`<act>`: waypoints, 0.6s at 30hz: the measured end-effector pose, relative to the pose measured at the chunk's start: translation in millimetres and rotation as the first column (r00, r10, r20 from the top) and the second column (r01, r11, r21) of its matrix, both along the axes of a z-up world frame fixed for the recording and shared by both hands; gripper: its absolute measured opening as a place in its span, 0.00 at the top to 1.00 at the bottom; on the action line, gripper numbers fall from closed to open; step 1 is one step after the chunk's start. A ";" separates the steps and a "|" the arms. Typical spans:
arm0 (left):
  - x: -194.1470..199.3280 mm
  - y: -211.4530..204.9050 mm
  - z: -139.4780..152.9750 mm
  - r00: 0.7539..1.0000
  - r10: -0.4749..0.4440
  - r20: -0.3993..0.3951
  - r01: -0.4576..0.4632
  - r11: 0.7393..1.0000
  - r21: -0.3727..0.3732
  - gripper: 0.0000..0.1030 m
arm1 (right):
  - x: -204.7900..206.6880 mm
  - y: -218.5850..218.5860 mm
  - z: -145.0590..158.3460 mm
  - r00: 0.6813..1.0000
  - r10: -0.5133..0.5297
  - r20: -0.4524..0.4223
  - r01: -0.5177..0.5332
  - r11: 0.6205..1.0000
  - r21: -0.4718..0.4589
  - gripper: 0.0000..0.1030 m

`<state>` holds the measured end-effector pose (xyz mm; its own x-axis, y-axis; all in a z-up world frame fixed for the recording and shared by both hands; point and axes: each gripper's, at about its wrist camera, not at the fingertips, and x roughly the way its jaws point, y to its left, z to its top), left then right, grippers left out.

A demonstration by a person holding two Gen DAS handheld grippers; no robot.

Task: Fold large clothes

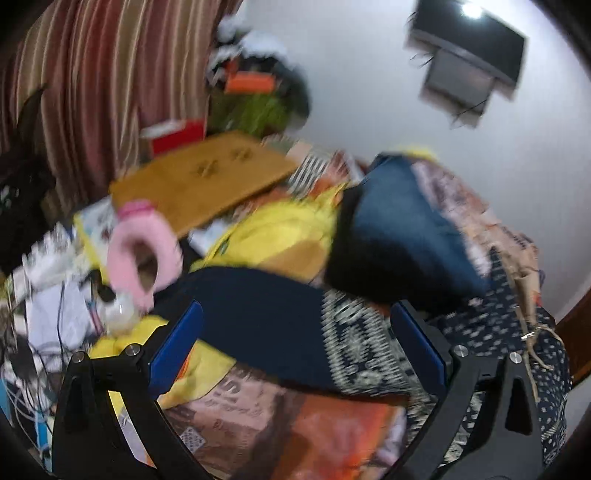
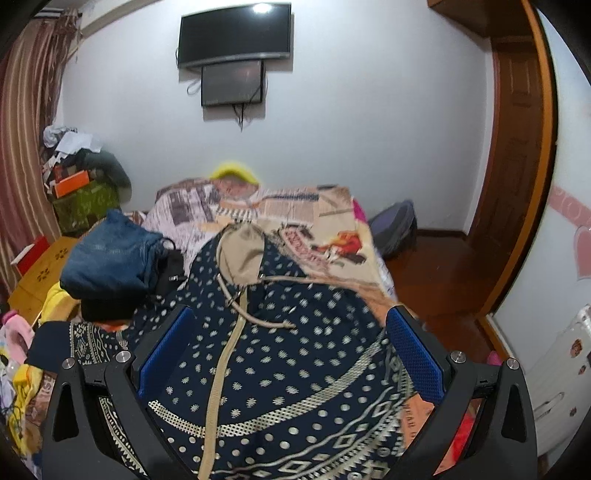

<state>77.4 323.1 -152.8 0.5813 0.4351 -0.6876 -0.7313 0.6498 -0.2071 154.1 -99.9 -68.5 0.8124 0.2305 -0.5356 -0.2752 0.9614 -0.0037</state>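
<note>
Two grippers we hold over the bed (image 2: 332, 206), both with jaws wide apart and gripping nothing. The navy dotted garment (image 2: 280, 354) lies spread on the bed under the right gripper (image 2: 291, 350). The left gripper (image 1: 295, 347) hovers above its patterned edge, near folded jeans (image 1: 399, 236); that view is blurred.

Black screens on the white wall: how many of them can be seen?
2. A large black wall-mounted screen hangs high on the white wall; a smaller black screen hangs directly below it, touching its lower edge. None appears hidden.
</note>
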 end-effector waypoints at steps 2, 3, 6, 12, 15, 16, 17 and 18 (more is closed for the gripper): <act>-1.0 19.5 -26.1 0.999 0.026 -0.025 -0.028 0.996 -0.090 0.01 | 8.7 3.8 -7.5 0.999 0.008 -0.037 -0.008 1.000 0.007 0.00; -2.3 29.4 -38.2 0.999 0.040 -0.036 -0.044 0.990 -0.136 0.01 | 14.7 6.4 -12.0 0.998 0.009 -0.061 -0.009 1.000 0.008 0.00; -8.8 53.8 -74.9 0.996 0.072 -0.047 -0.082 0.959 -0.271 0.08 | 24.6 12.5 -24.2 0.994 0.004 -0.111 -0.005 1.000 -0.005 0.00; -17.4 82.5 -139.3 0.992 0.122 -0.016 -0.112 0.839 -0.532 0.19 | 34.1 19.3 -41.6 0.986 -0.007 -0.167 0.000 0.999 -0.041 0.00; -19.5 89.8 -151.0 0.989 0.149 0.014 -0.114 0.814 -0.570 0.19 | 38.1 21.4 -48.5 0.983 -0.017 -0.182 0.005 0.998 -0.067 0.00; -19.8 93.0 -153.1 0.988 0.155 0.022 -0.114 0.809 -0.576 0.19 | 38.5 21.5 -49.9 0.982 -0.019 -0.186 0.006 0.997 -0.072 0.00; -20.5 94.9 -153.8 0.986 0.164 0.028 -0.118 0.805 -0.581 0.19 | 39.6 22.3 -51.0 0.982 -0.021 -0.189 0.007 0.997 -0.076 0.00; -20.8 96.8 -154.7 0.984 0.174 0.034 -0.122 0.801 -0.586 0.19 | 40.6 22.5 -52.1 0.981 -0.023 -0.193 0.008 0.997 -0.079 0.00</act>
